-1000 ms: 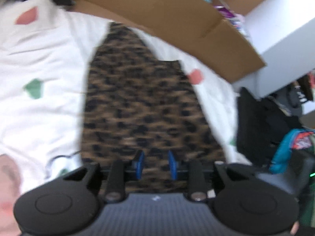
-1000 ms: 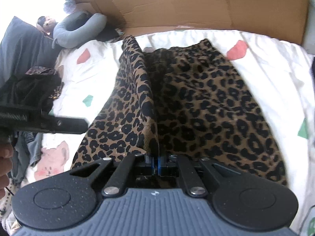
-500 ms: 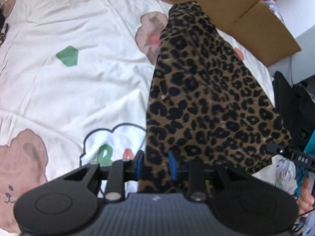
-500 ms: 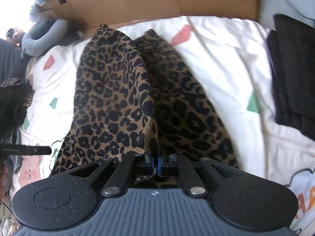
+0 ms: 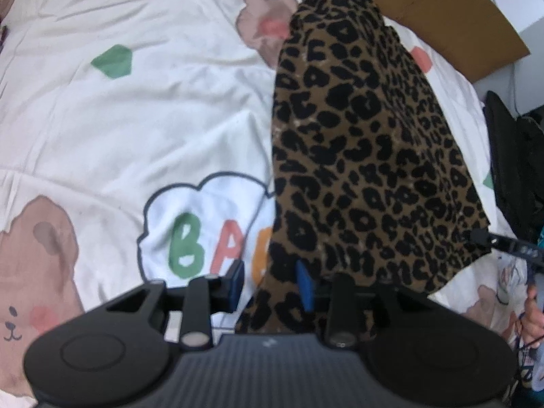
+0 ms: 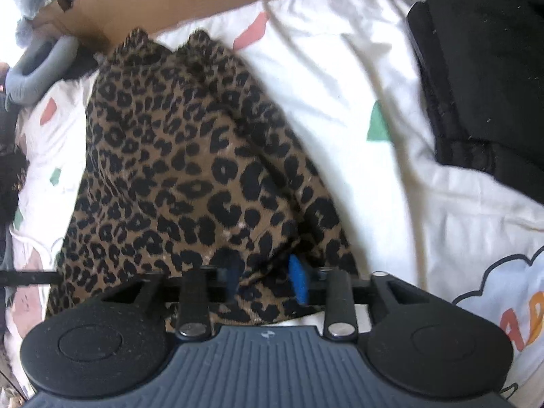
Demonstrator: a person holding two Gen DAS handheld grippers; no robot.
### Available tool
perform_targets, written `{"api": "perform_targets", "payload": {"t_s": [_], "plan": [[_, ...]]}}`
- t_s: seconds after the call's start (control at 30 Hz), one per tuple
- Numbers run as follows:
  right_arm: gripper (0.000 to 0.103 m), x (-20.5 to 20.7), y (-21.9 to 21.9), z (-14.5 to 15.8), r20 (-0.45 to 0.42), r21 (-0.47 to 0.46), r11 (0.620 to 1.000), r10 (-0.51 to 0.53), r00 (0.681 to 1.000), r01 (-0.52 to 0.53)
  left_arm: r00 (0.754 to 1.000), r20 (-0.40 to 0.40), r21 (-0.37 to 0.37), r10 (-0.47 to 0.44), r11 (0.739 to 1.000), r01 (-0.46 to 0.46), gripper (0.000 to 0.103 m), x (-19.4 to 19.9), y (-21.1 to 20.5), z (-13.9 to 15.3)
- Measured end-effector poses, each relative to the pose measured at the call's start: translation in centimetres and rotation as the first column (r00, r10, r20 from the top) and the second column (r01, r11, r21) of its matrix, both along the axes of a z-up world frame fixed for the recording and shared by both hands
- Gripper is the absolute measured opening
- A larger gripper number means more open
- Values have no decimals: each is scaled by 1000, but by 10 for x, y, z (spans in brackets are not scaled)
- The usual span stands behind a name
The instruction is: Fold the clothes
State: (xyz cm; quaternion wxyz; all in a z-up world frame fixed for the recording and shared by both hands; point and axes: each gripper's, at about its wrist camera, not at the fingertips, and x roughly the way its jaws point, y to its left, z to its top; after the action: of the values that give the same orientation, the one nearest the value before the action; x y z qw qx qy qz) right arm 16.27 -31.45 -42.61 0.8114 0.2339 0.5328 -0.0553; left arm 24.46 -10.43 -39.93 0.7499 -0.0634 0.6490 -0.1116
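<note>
A leopard-print garment [image 5: 367, 142] lies folded lengthwise on the white printed bedsheet [image 5: 136, 119]. Its near edge runs between the pads of my left gripper [image 5: 269, 284], whose jaws are opening; the cloth rests against the right pad and a gap shows at the left pad. In the right wrist view the same garment [image 6: 190, 170] is draped in loose folds. My right gripper [image 6: 263, 280] is also opening, its blue pads apart with slack cloth between them and no pinch on it.
A cardboard box [image 5: 459, 17] stands along the far edge of the bed. A stack of black folded clothes [image 6: 482, 85] lies at the right. A grey neck pillow [image 6: 37, 64] sits far left. Bare sheet [image 6: 357, 119] lies between garment and stack.
The right jaws went from pinched on the garment's edge to parted. The left jaws widened a little. Both grippers sank toward the sheet, and the lifted cloth has come down onto the bed.
</note>
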Motion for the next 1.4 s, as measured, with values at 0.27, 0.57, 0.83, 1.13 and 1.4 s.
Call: {"api": "perform_targets", "payload": {"t_s": [0.27, 0.57, 0.83, 1.13, 1.4], "plan": [[41, 12, -18, -8, -25, 8, 997, -74, 997, 74, 1000, -13, 0, -11, 1000, 11, 40, -14, 4, -9], [1, 14, -22, 6, -28, 7, 997, -79, 996, 79, 1000, 6, -5, -26, 1000, 26, 40, -16, 5, -10], [0, 3, -32, 26, -13, 5, 992, -122, 992, 122, 999, 18, -23, -50, 998, 50, 40, -21, 6, -14], [0, -11, -37, 15, -64, -10, 989, -147, 987, 146, 997, 19, -26, -71, 997, 72, 40, -31, 16, -23], [0, -19, -35, 16, -78, -23, 990, -140, 987, 139, 996, 31, -29, -81, 996, 81, 40, -35, 24, -26]]}}
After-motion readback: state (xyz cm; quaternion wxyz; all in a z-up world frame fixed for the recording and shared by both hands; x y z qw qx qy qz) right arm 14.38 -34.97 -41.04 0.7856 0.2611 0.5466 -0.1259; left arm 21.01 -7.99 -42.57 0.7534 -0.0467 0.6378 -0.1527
